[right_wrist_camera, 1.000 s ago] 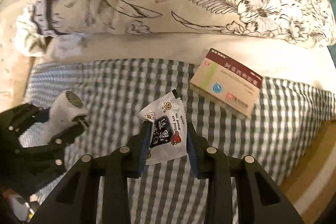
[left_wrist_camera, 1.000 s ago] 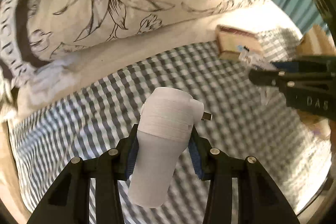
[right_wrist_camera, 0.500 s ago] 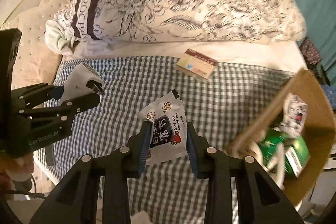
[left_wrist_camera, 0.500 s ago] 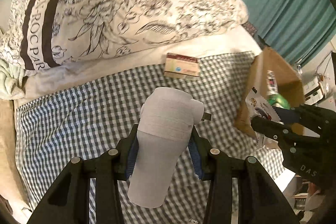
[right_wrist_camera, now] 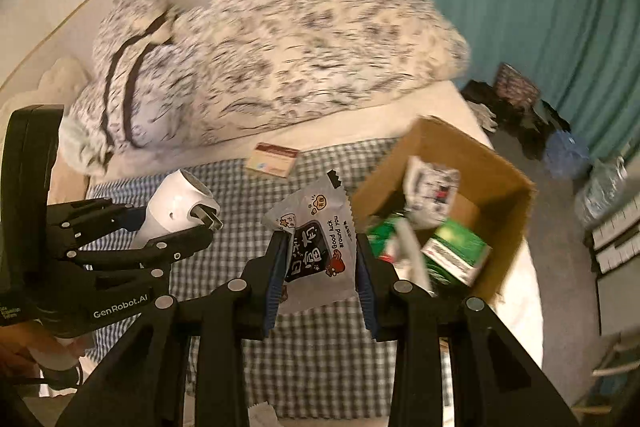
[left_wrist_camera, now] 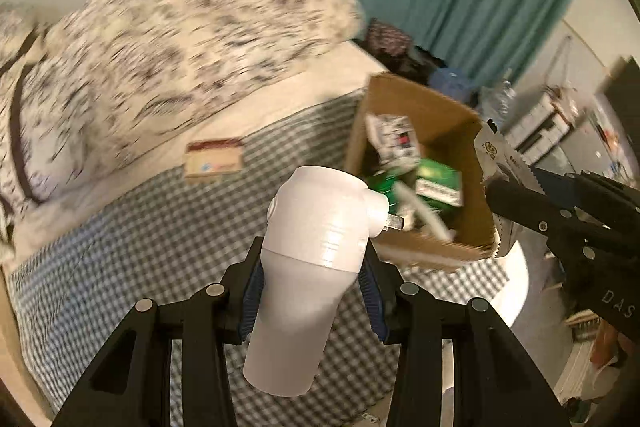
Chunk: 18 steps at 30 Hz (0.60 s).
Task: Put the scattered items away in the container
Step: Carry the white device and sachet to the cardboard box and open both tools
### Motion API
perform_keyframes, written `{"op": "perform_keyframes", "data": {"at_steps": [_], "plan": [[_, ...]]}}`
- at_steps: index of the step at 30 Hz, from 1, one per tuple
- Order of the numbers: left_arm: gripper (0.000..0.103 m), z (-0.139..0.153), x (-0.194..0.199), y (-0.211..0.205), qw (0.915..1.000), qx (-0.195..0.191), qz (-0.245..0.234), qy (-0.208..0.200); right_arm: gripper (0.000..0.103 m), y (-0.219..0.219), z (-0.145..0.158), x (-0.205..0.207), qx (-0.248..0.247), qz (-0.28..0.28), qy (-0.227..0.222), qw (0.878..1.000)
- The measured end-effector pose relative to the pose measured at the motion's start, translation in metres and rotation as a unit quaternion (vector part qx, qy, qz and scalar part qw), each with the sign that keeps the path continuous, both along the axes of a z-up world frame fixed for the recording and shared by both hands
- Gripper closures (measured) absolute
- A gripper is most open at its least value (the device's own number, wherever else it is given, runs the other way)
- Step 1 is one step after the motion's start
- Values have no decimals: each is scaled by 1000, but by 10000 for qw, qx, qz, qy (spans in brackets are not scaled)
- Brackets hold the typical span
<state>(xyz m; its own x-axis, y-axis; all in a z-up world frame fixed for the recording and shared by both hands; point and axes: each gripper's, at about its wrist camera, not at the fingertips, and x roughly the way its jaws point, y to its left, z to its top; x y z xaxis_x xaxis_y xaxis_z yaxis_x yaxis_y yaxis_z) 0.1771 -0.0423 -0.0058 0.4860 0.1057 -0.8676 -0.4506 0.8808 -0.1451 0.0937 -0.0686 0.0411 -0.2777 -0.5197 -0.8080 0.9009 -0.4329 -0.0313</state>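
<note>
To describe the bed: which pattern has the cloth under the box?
Small dark-and-white checks on the cloth, clearest in the right wrist view.

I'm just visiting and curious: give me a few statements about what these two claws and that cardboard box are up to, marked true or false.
1. The left claw grips a white plug adapter. True.
2. The right claw is empty. False: it holds a snack packet.
3. The cardboard box is empty. False: green boxes and other items lie inside.
4. A medicine box lies on the checked sheet. True.
</note>
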Motion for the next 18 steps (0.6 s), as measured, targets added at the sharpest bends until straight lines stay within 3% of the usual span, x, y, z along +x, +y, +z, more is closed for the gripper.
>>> {"op": "perform_keyframes", "data": {"at_steps": [8, 18], "plan": [[59, -3, 64, -38, 9986, 74, -518, 49, 71, 31, 5, -54, -73, -367, -50, 9993], [59, -48, 115, -46, 9970, -89, -633, 444, 70, 29, -39, -111, 261, -406, -460, 9978]]}}
